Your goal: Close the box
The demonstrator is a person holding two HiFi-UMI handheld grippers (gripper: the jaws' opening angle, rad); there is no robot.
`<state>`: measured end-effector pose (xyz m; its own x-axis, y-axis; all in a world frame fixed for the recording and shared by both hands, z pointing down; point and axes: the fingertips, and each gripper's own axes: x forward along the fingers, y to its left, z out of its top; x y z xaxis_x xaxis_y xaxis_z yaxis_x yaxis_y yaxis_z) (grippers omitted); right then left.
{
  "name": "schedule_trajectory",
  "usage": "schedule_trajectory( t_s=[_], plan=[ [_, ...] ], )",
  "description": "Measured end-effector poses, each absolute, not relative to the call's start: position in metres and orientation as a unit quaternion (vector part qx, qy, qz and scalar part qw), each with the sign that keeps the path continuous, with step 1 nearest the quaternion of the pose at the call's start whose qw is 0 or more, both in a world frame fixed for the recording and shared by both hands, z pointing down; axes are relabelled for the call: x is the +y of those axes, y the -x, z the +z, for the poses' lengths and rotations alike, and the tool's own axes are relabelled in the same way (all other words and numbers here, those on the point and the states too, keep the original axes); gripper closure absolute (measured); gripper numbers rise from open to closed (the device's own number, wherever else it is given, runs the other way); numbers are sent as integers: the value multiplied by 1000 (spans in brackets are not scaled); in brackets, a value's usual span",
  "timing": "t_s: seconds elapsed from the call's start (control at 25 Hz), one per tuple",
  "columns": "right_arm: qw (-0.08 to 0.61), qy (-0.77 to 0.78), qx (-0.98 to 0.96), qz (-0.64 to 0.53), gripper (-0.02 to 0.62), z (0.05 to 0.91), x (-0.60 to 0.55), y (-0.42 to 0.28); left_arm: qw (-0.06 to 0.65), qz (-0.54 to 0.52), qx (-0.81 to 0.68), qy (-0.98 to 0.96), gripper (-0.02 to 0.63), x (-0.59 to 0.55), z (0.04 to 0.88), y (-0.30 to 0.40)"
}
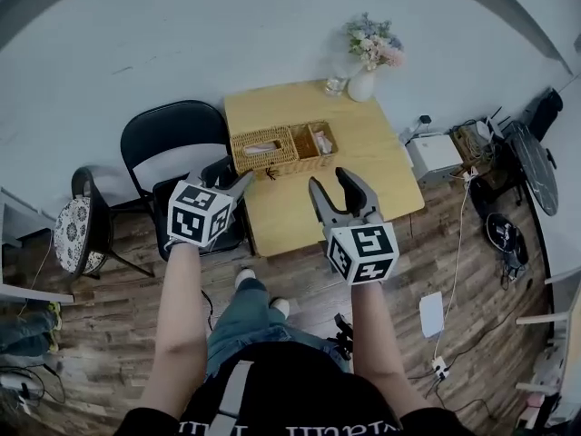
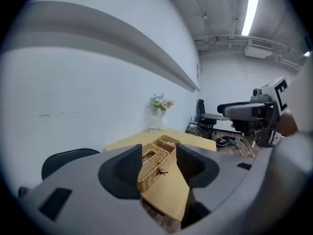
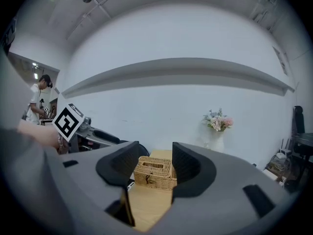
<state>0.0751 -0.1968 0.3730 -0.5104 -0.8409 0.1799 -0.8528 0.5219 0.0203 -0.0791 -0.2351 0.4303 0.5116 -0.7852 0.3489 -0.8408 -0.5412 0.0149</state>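
Two jaws-apart, empty tools — left gripper (image 1: 234,175), right gripper (image 1: 329,182) — face the wicker box (image 1: 283,150), one compartment uncovered.

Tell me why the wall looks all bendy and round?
Wide lenses bend things: in the head view the floor curves near the edges; in the left gripper view the wall ledge bows and the ceiling light glares; in the right gripper view it arcs too.
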Motion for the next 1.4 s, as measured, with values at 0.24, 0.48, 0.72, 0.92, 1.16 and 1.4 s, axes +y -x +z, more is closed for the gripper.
schedule_trajectory(
  t_s=[0.24,0.48,0.72,0.92,1.16,1.4],
  plan=[
    [66,-496,-865,24,415,352,-193,-71,47,85,-512,-854,383,-222,384,92],
    [73,-502,-862,11,416,339,-199,-58,-1,74,-509,-857,388,-221,360,103],
    [55,-522,-851,-22,479,310,-204,-50,-48,32,-502,-863,480,-226,321,108],
    [36,-530,-847,-40,579,294,-201,-46,-68,8,-506,-860,594,-230,300,118],
    [26,-542,-836,-74,580,276,-199,-50,-89,-10,-518,-851,594,-231,282,127],
    [29,-553,-826,-102,580,266,-199,-56,-122,-16,-521,-844,594,-227,264,130]
  ],
)
